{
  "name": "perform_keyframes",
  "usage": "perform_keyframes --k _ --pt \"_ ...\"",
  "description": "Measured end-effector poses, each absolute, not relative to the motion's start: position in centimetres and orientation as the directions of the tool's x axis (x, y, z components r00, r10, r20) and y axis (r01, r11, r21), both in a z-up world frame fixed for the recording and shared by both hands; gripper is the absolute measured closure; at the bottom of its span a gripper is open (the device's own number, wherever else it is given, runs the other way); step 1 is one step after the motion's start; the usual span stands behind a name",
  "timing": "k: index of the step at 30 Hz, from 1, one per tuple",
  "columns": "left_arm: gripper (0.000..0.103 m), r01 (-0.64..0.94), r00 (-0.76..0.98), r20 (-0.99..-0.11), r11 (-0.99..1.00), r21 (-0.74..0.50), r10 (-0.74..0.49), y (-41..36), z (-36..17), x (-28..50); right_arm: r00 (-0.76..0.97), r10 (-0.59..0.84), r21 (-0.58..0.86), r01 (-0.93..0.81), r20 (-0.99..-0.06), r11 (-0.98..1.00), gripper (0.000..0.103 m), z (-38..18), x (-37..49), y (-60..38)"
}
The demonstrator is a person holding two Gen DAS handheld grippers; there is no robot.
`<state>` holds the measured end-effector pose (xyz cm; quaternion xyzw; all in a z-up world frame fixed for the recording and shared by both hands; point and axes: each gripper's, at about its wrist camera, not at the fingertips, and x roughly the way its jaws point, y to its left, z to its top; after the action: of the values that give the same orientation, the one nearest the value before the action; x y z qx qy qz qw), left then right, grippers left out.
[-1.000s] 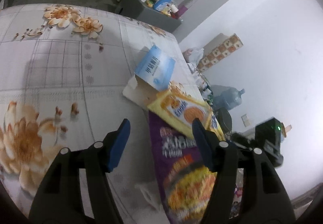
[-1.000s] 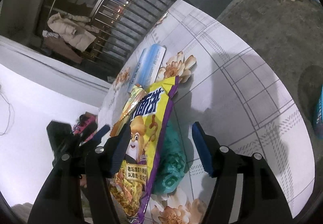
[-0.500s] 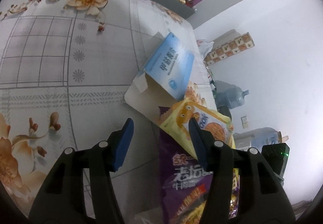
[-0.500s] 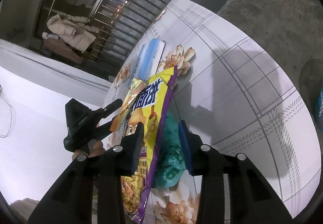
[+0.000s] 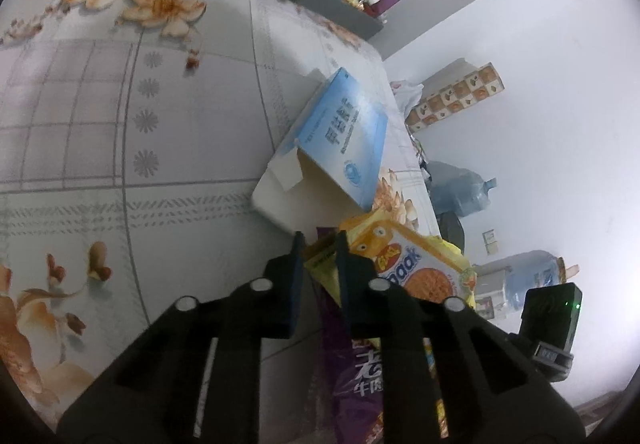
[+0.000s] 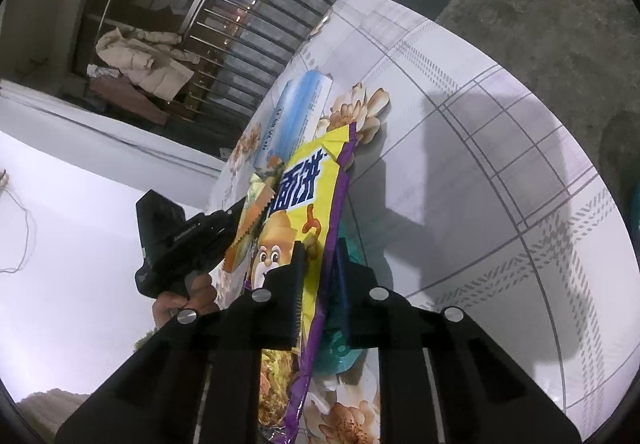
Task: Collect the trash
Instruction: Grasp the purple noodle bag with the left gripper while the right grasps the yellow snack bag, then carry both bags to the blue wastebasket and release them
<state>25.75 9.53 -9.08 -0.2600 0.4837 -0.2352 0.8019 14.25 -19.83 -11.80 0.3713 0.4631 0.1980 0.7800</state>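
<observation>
Two hand-held grippers are working over a floral-print table (image 5: 120,148), both clamped narrow on wrappers.

The left gripper (image 5: 318,244) is pinching the corner of one yellow biscuit wrapper (image 5: 416,264), fingers (image 5: 294,272) nearly together on the foil. In the right wrist view it is coming in from the table's left edge with the person's hand (image 6: 182,300) on its grip.

The right gripper (image 6: 320,256) is squeezing one yellow-and-purple noodle bag (image 6: 308,220) edge-on, the bag standing up between its fingers (image 6: 296,284).

Trash count: two snack wrappers and one blue-and-white carton (image 5: 340,140) with an open flap. The carton is lying just beyond the biscuit wrapper, near the table's far right edge, overlapping its top. One crumpled teal bag (image 6: 348,324) is sitting on the table directly behind the noodle bag, partly hidden by it and the right fingers.

Around: two water jugs (image 5: 464,192) are standing past the table's right edge by the white wall, a patterned box (image 5: 456,100) is above them, and a grey cabinet (image 5: 320,0) with bottles is beyond the far corner. Barred window (image 6: 240,24) behind.
</observation>
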Motion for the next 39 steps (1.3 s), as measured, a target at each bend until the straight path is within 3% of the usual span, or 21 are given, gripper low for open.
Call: perform_keyframes --k 11,17,25,39 --pt "0.099 0.175 0.522 -0.586 0.751 -0.637 -0.619 12.3 -6.1 23.1 0.528 0.656 0.779 0.017 -0.539 0.627 0.094 -11.5 13.8 -20.6" --pt "0.100 0.152 0.529 -0.596 0.759 -0.634 -0.604 13.3 -6.1 21.9 0.537 0.680 0.809 0.010 -0.500 0.587 0.095 -11.6 13.4 -21.0" --pt "0.102 0.153 0.565 -0.539 0.722 -0.675 -0.624 14.4 -4.2 20.5 0.557 0.738 0.870 -0.054 -0.381 0.489 0.099 -10.6 12.8 -21.1" --pt "0.103 0.310 0.627 -0.392 0.677 -0.668 -0.673 13.0 4.9 18.2 0.626 0.768 0.930 -0.190 -0.131 0.313 0.100 -6.4 10.5 -24.3"
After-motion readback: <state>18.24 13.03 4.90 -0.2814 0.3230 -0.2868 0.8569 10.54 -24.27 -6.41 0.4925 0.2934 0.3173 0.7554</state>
